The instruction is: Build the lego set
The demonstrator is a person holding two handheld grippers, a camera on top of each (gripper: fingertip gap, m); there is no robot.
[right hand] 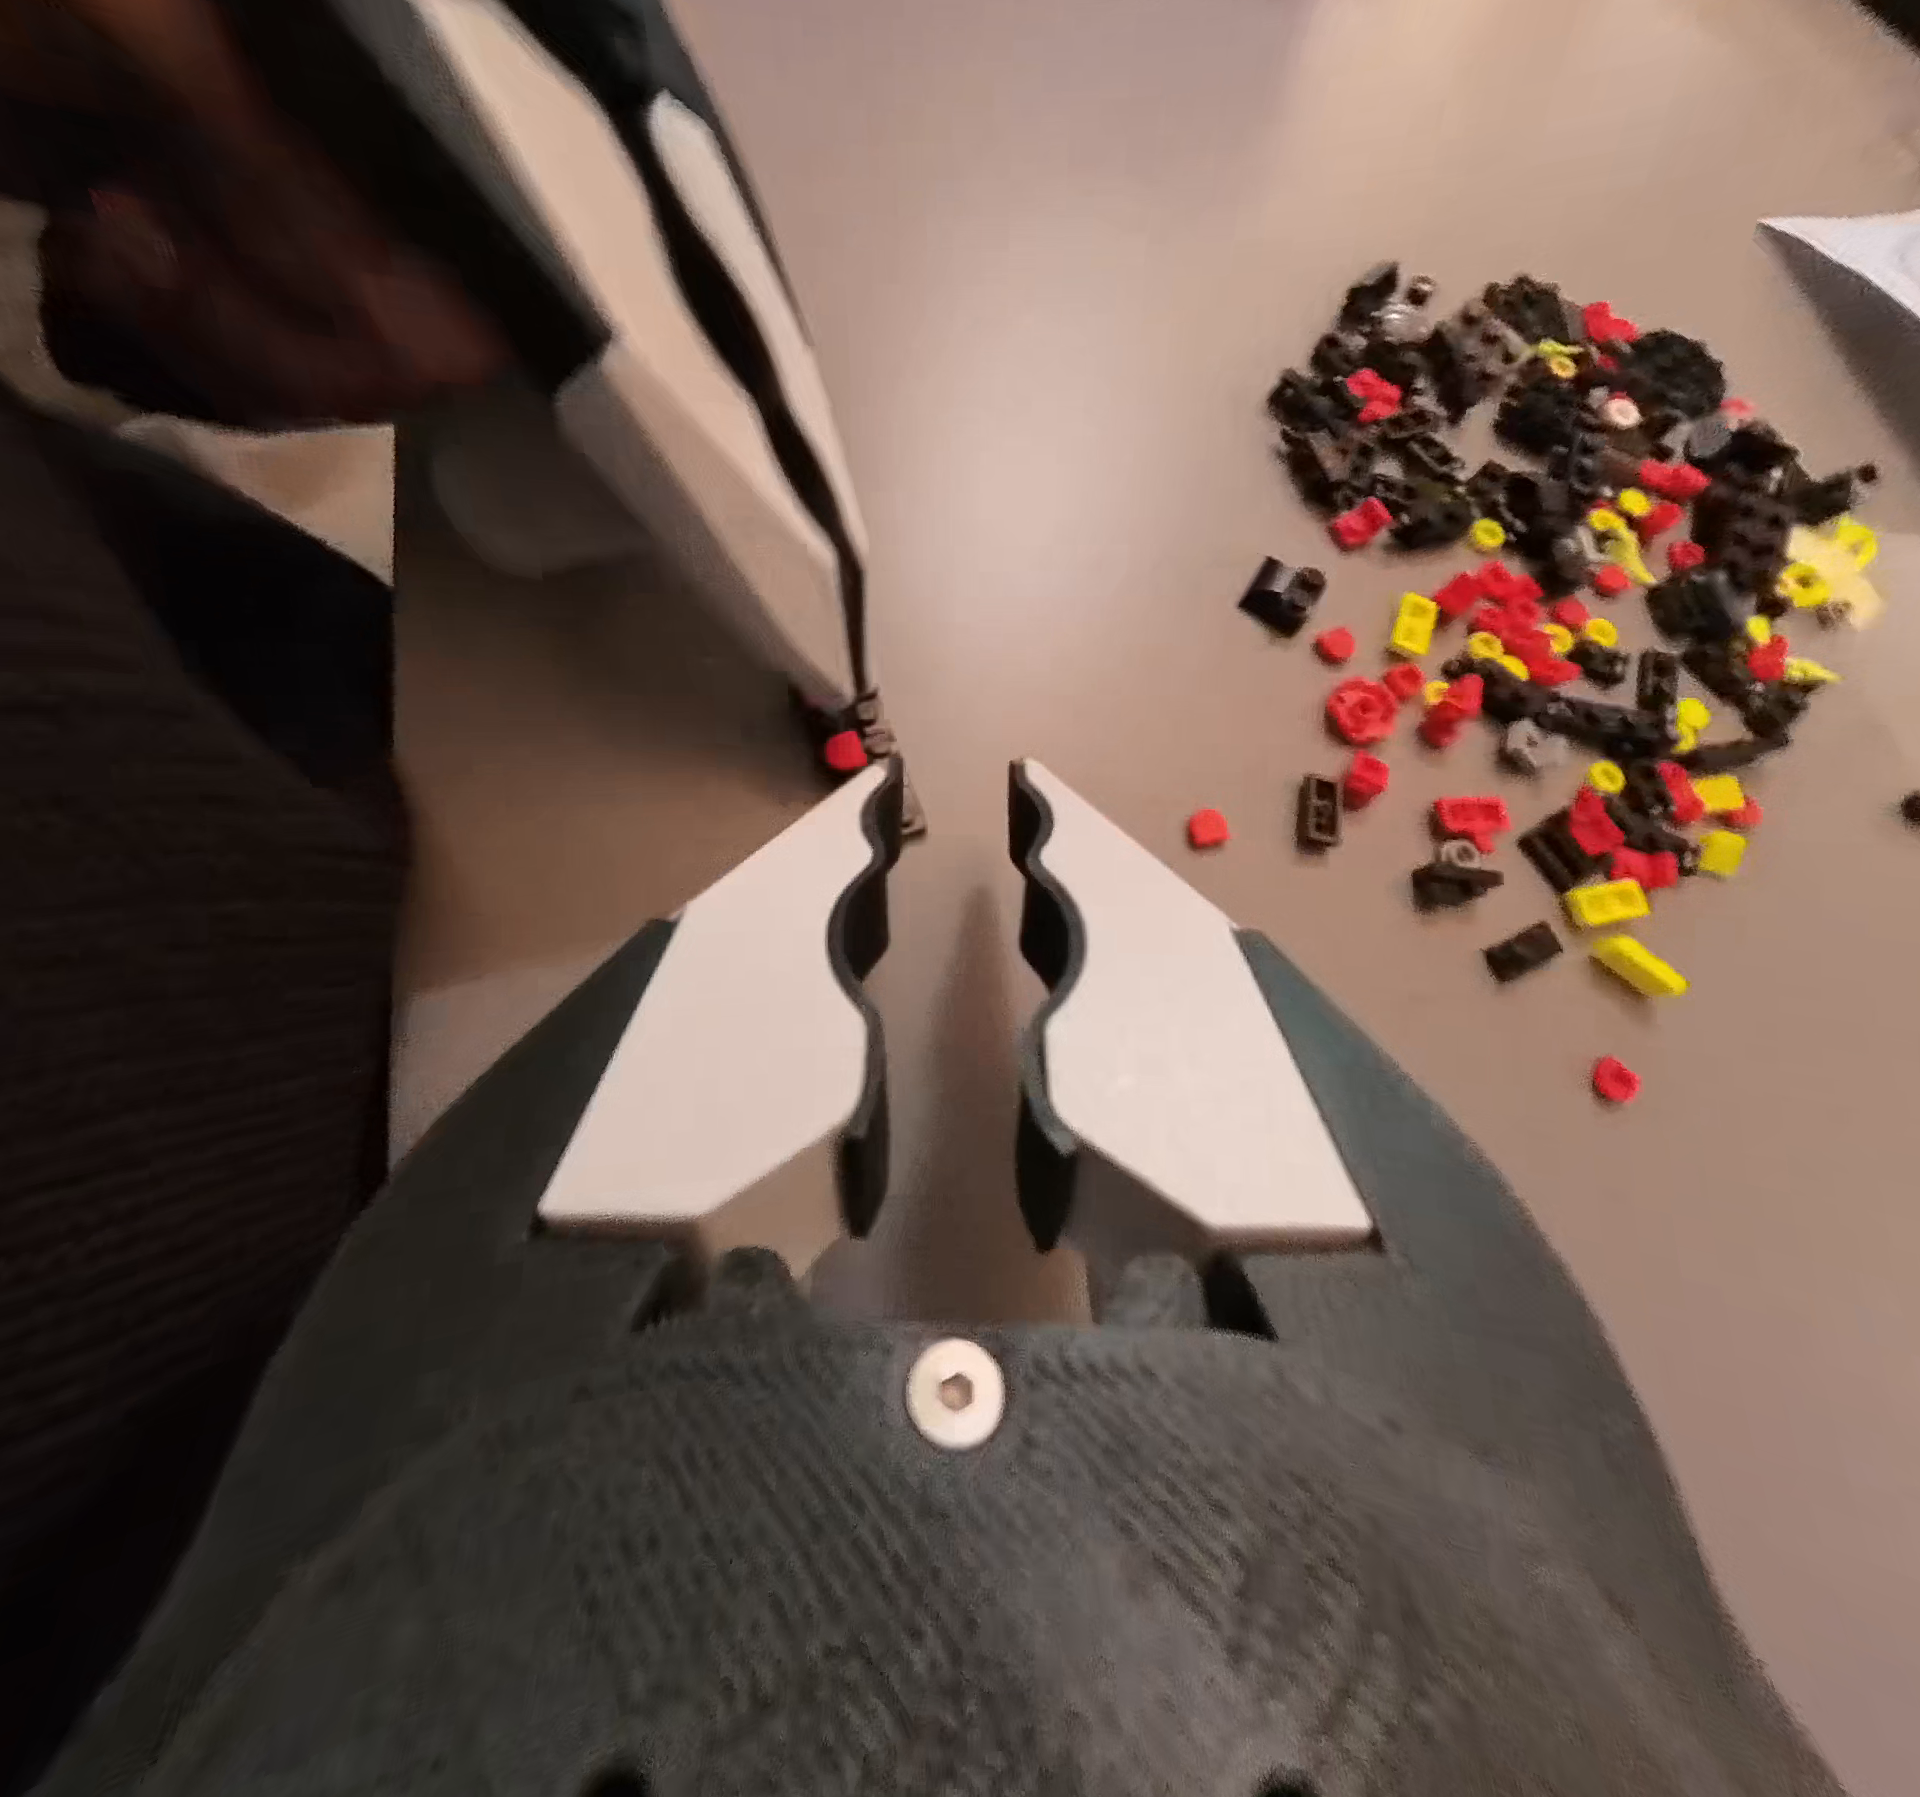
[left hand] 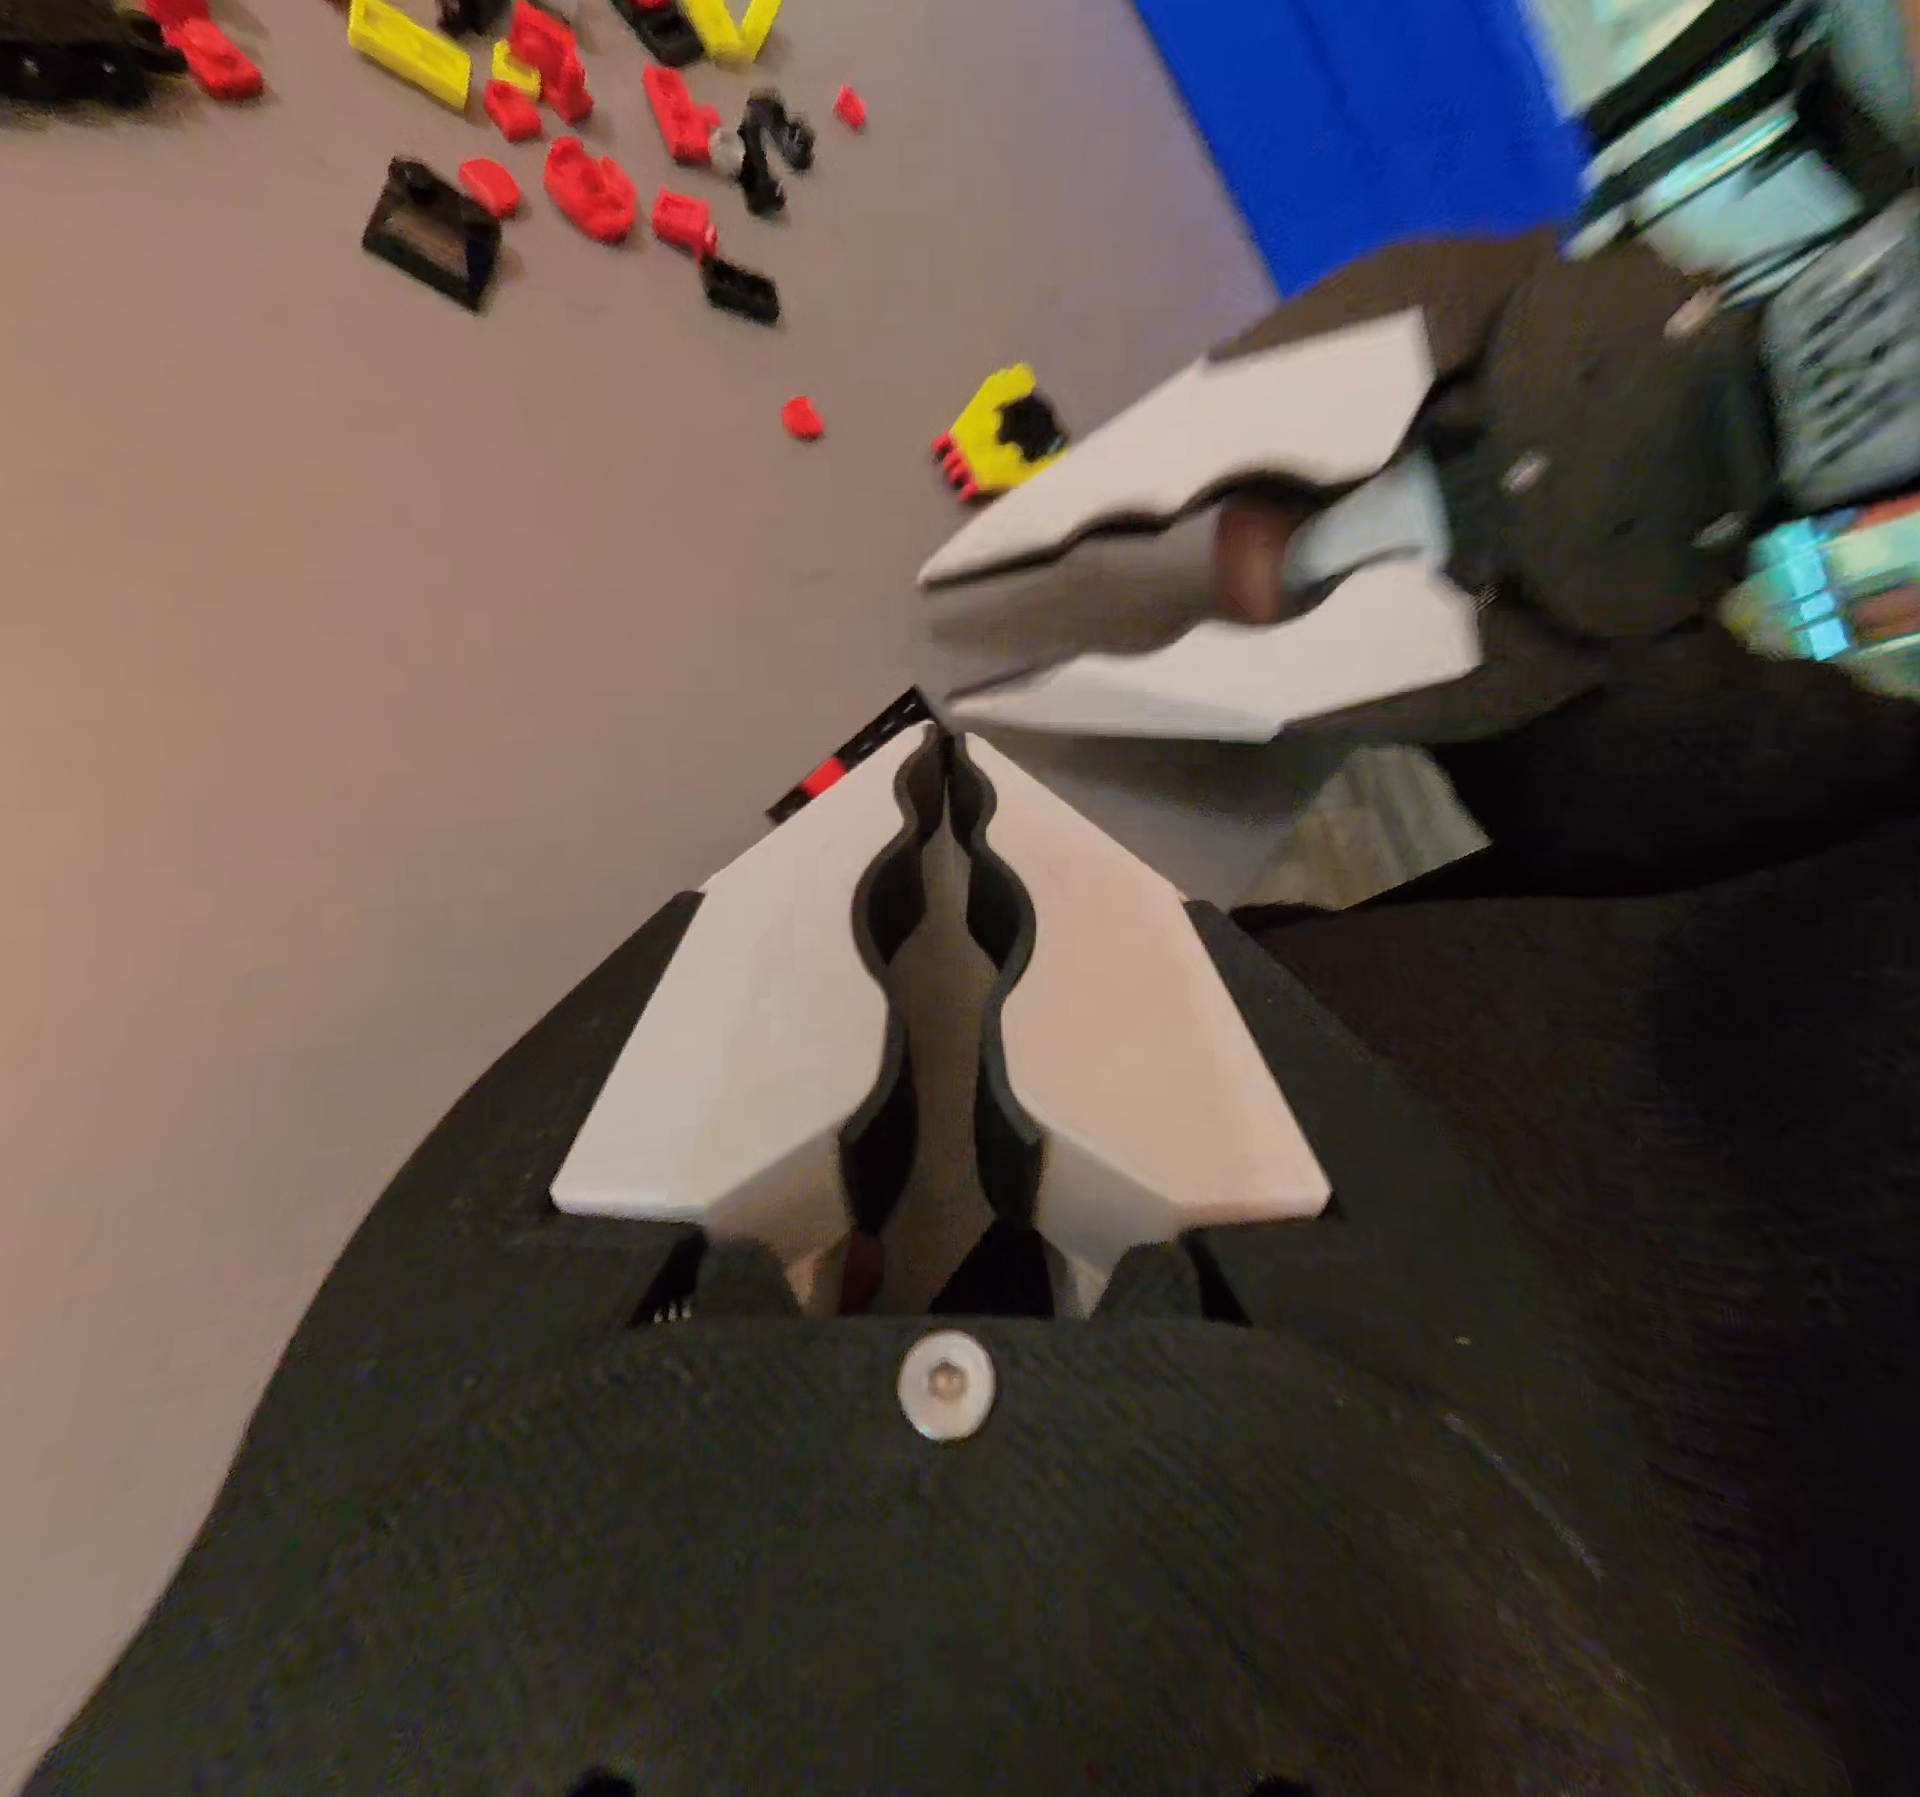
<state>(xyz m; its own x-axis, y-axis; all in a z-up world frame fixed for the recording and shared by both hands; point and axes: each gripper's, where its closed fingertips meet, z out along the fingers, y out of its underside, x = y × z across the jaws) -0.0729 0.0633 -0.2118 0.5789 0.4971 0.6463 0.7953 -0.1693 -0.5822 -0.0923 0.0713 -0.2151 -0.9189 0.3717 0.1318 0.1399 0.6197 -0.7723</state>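
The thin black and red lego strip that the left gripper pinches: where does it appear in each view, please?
Left wrist view: the black and red strip sits just above centre, sticking out up-left from the tips of the shut left gripper.
Right wrist view: left of centre, below the tips of the left gripper, beside the right gripper, which is open.
Shared landmark: the brick pile on the table.

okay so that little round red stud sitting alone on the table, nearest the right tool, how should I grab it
Take the lone red stud across its round sides, coming straight down from above. It lies flat on the table, apart from the pile, so both fingers probably have room. The right tool is already open.
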